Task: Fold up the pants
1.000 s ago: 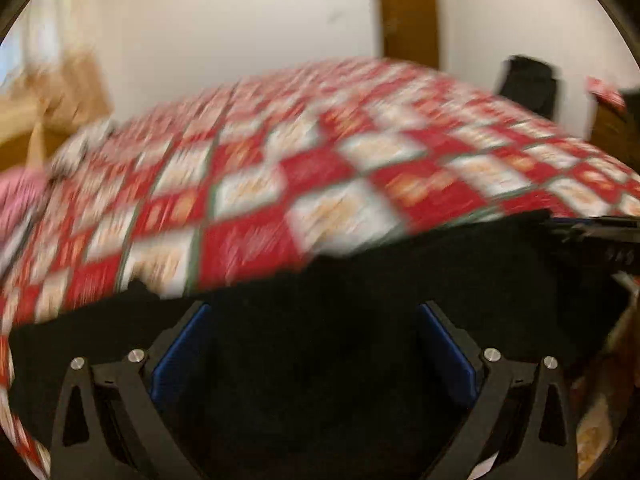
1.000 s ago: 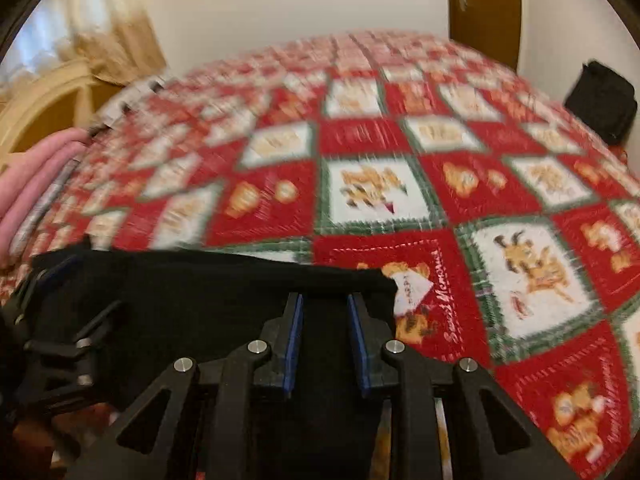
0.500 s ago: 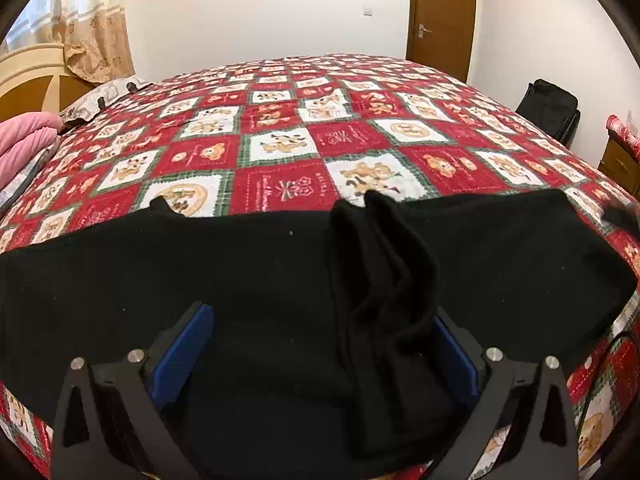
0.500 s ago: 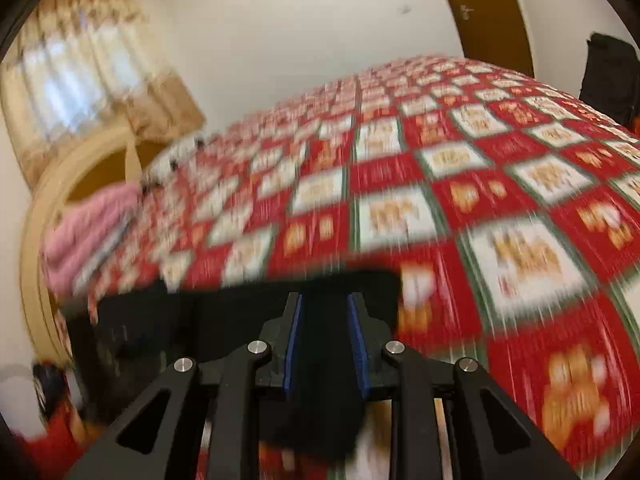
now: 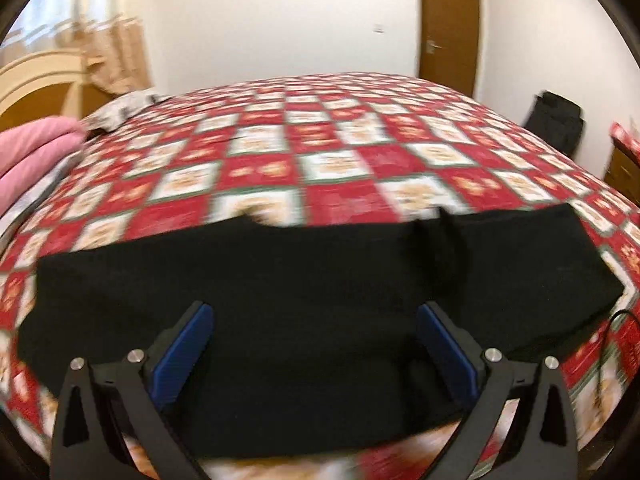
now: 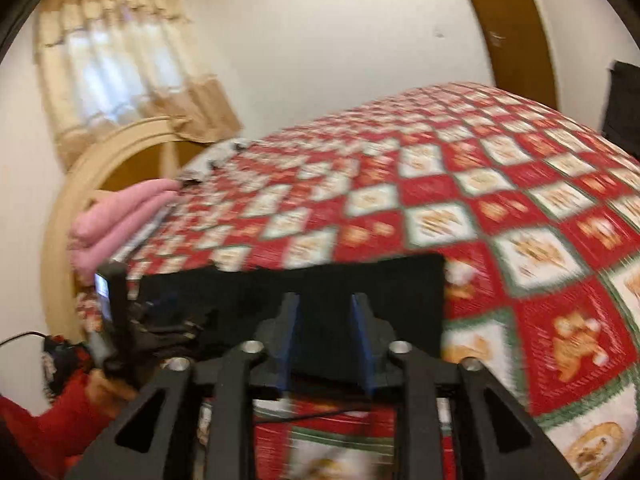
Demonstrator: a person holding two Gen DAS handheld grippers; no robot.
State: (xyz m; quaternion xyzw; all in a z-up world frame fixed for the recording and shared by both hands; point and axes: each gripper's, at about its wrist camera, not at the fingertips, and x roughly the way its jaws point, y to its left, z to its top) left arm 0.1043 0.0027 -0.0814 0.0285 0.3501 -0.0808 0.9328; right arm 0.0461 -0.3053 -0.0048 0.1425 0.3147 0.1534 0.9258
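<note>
Bed (image 5: 360,152) | pants (image 5: 320,280) being released ahead of right claw (image 6: 325,340), jaws just parting, empty | left claw (image 5: 316,344) wide, empty | next: regrasping for lengthwise fold

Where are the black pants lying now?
In both wrist views the black pants lie flat across the near edge of the red checked bedspread, in front of both hand-held grippers, far from the pink bedding at the headboard end.

white walls (image 5: 280,20) | brown door (image 5: 448,24) | curtained window (image 6: 120,60) | bed (image 5: 320,160)
</note>
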